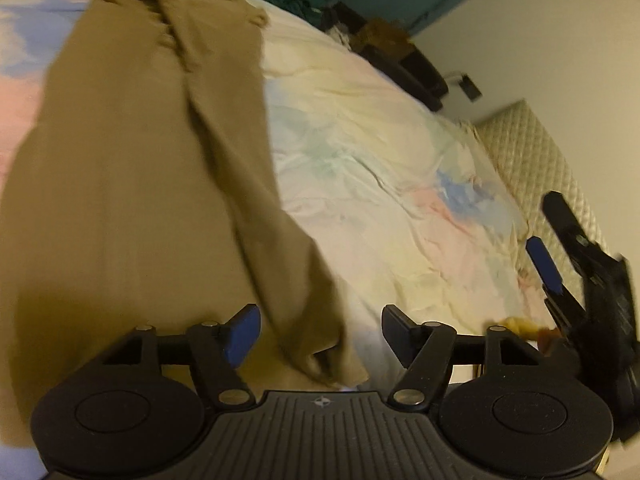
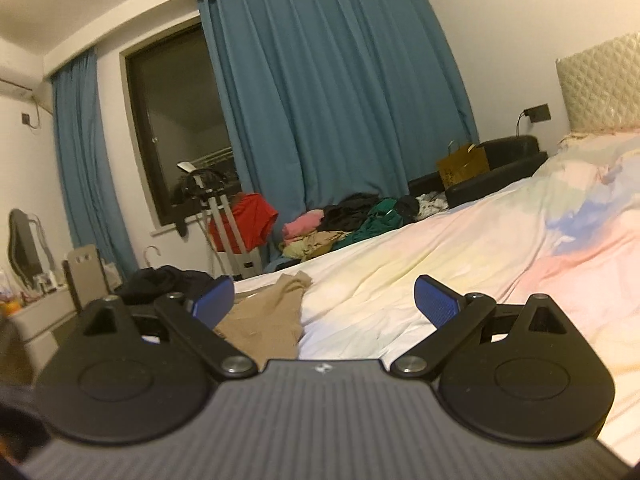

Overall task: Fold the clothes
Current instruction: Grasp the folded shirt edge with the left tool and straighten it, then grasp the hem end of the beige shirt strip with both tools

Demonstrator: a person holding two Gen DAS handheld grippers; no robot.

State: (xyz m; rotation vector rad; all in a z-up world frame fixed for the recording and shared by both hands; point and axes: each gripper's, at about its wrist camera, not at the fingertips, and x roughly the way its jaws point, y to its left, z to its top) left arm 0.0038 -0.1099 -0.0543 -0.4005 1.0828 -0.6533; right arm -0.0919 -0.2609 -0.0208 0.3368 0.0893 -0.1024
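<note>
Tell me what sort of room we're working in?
A bedroom, most likely: a bed with pastel bedding, a quilted headboard, blue curtains over a window, clothes heaped on the far side.

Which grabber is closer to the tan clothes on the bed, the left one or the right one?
The left. The left gripper hangs right over the near end of the tan garment, jaws open. The right gripper is off to the side over the pastel bedsheet, also open.
</note>
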